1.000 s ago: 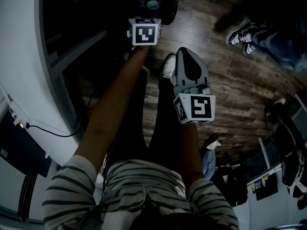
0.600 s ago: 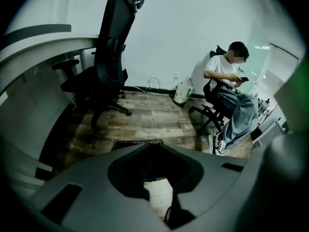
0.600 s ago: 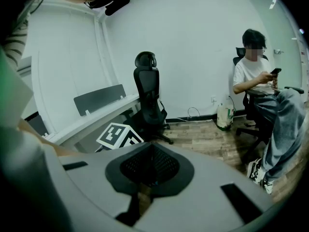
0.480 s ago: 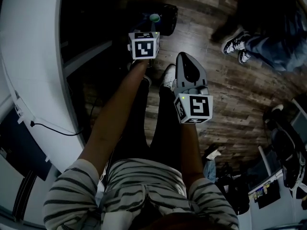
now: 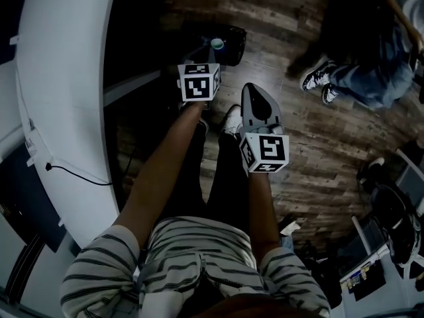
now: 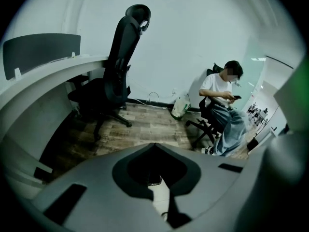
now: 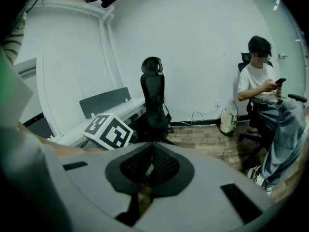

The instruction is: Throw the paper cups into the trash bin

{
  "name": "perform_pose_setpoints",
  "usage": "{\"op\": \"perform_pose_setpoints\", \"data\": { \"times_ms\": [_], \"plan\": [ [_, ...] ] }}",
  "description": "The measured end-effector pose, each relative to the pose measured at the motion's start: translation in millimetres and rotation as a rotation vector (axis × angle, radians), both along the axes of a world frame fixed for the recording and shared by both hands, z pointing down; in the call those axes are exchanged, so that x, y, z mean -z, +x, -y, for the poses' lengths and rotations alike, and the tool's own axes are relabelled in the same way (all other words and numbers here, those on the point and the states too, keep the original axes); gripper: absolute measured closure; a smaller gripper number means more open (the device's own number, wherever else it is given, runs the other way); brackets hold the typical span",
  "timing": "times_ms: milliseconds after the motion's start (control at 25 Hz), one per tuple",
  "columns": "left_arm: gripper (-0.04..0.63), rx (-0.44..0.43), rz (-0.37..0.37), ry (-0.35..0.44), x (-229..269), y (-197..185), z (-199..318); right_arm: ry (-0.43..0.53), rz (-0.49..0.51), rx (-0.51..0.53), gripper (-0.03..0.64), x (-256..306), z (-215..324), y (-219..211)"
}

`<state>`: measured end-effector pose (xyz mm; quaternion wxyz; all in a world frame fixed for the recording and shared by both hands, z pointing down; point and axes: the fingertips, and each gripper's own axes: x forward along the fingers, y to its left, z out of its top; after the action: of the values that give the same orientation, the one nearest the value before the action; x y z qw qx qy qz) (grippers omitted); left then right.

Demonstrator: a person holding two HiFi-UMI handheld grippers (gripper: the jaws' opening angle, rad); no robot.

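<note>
While neither tool held a paper cup, we stood over the plank floor (image 5: pixel 318 158) with both arms lowered beside the white curved counter (image 5: pixel 59 111). The left tool (image 6: pixel 153 148) had its jaws brought together at the tips and gripped nothing. A pale patch showed in the slot behind them, and we could not tell what it was. The right tool (image 7: pixel 152 148) was likewise closed and empty.

Just ahead of the left tool sat a dark container (image 5: pixel 232 38), which we took to be the trash bin. A small pale round object (image 5: pixel 216 44) lay at its rim. It was possibly a cup already dropped, though too small to confirm. No other cup appeared in any view, so we judged the throwing either finished or paused between cups.

Compared with a second earlier, the container sat lower in the head view. The counter filled more of the left side, and a seated person (image 5: pixel 371 71) had come further into the upper right. Both tools held much the same places.
</note>
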<state>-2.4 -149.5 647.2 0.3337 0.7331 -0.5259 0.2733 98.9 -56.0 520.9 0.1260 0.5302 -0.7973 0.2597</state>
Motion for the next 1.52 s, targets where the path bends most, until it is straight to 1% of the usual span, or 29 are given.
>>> {"op": "perform_pose_setpoints", "data": {
  "times_ms": [80,320,480,680,920,1160,1360,1520],
  "plan": [
    [0.571,-0.006,-0.007,0.022,13.9,1.0,-1.6,0.011,-0.01,0.01,0.598,8.8,0.5,-2.4],
    [0.571,-0.017,-0.037,0.097,59.6,-0.2,-4.5,0.043,0.0,0.002,0.598,36.2,3.5,-5.3],
    [0.571,-0.025,-0.043,0.139,90.7,-1.2,-17.3,0.049,-0.001,0.016,0.598,53.4,-4.2,-8.6],
    [0.571,-0.03,-0.053,0.205,128.3,-1.8,-29.2,0.073,-0.025,0.026,0.6,73.7,-11.1,-8.2],
    [0.571,-0.027,-0.05,0.248,158.1,-5.7,-45.1,0.106,-0.03,0.044,0.6,99.8,-13.3,-7.0],
    [0.571,-0.041,-0.058,0.304,201.0,-15.5,-67.1,0.16,-0.03,0.05,0.6,136.2,-19.4,-15.3],
    [0.571,-0.044,-0.082,0.344,237.5,-18.2,-78.0,0.206,-0.03,0.03,0.6,166.0,-21.2,-14.7],
    [0.571,-0.049,-0.094,0.392,269.3,-24.2,-88.0,0.234,-0.021,0.035,0.599,188.2,-24.0,-21.0]
  ]
}}
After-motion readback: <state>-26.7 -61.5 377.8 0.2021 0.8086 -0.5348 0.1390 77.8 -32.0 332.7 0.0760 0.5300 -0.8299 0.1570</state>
